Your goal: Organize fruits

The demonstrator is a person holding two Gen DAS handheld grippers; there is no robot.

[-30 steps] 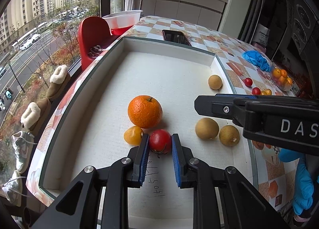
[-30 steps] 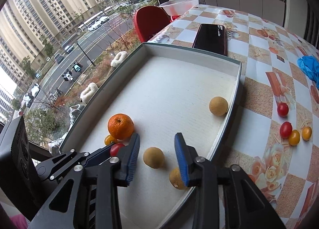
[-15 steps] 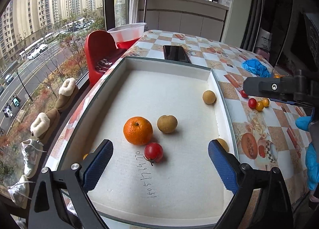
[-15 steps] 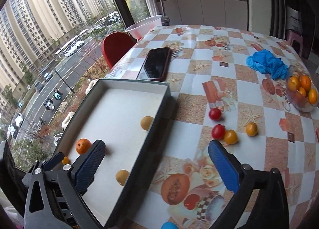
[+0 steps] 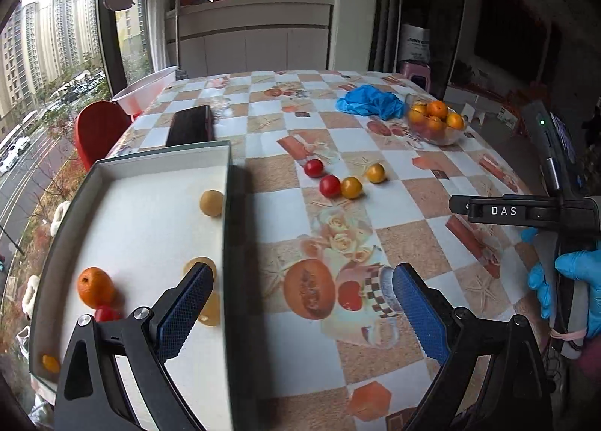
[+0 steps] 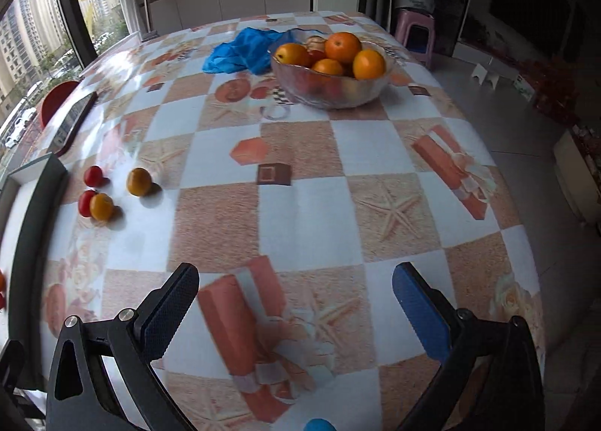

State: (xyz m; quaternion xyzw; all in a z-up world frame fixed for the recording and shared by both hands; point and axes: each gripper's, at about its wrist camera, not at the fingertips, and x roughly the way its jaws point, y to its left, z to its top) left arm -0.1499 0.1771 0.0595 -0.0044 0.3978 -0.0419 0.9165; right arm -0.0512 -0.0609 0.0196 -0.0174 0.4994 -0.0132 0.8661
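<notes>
A white tray (image 5: 157,168) with a dark rim holds an orange (image 5: 95,287), a red tomato (image 5: 106,314), a small yellow tomato (image 5: 50,363) and three tan round fruits (image 5: 211,202). Two red (image 5: 329,185) and two yellow cherry tomatoes (image 5: 351,187) lie loose on the checked tablecloth; they also show in the right wrist view (image 6: 101,206). My left gripper (image 5: 300,303) is wide open and empty above the tray's right rim. My right gripper (image 6: 296,303) is wide open and empty above the tablecloth.
A glass bowl of oranges (image 6: 330,85) stands at the far side, with blue gloves (image 6: 240,51) beside it. A dark phone (image 5: 189,124) lies behind the tray. A red chair (image 5: 97,130) and a pink-white basin (image 5: 144,89) are at the left by the window.
The left gripper let go of the red tomato, opened wide and drew back and to the right. The right gripper opened wide and swung right, away from the tray, over the tablecloth.
</notes>
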